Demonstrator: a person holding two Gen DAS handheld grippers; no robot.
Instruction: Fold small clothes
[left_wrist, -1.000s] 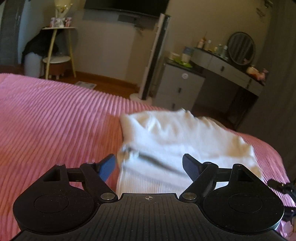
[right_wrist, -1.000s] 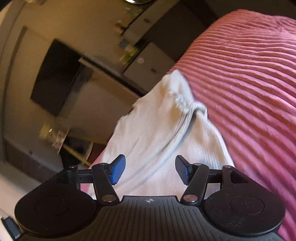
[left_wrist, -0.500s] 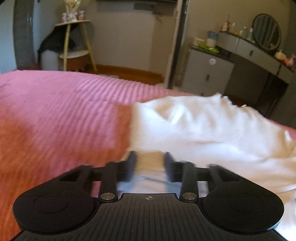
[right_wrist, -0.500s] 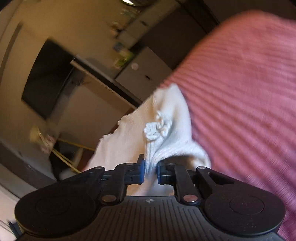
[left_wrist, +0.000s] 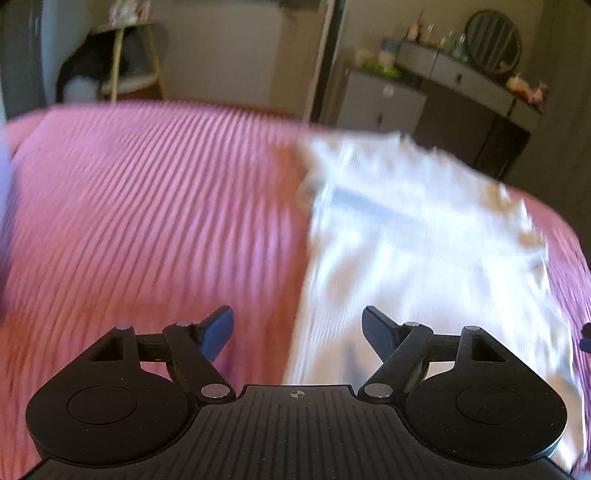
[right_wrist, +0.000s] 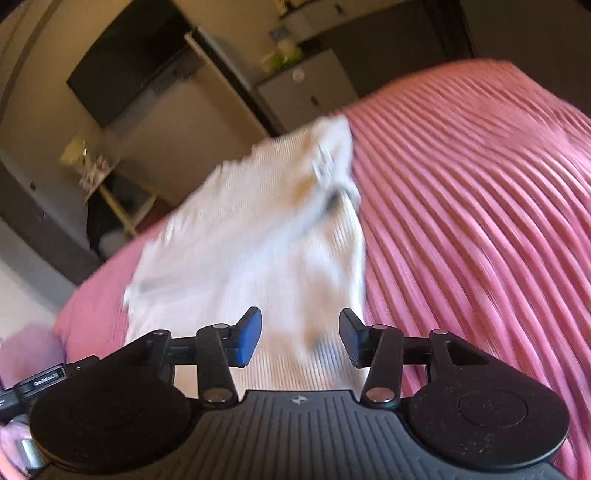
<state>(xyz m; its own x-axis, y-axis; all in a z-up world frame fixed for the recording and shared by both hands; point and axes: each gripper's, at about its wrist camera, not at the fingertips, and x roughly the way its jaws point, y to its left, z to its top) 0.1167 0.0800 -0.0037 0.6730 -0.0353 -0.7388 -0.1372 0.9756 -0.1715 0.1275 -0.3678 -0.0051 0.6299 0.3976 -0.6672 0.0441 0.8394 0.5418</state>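
A small white ribbed garment (left_wrist: 417, 236) lies folded on the pink ribbed bedspread (left_wrist: 147, 206). My left gripper (left_wrist: 297, 332) is open and empty, just above the garment's near left edge. In the right wrist view the same garment (right_wrist: 255, 236) stretches away from my right gripper (right_wrist: 300, 338), which is open and empty over its near end. Both views are blurred by motion.
Past the bed's far edge stand a grey drawer unit (left_wrist: 380, 99), a dressing table with a round mirror (left_wrist: 493, 40), and a yellow-legged side table (left_wrist: 129, 62). A dark screen (right_wrist: 129, 59) hangs on the wall. A pale purple object (right_wrist: 26, 350) lies at the left.
Both grippers shut on the garment's near edge half a second ago; now both have opened and let go. The garment lies flatter, folded over itself.
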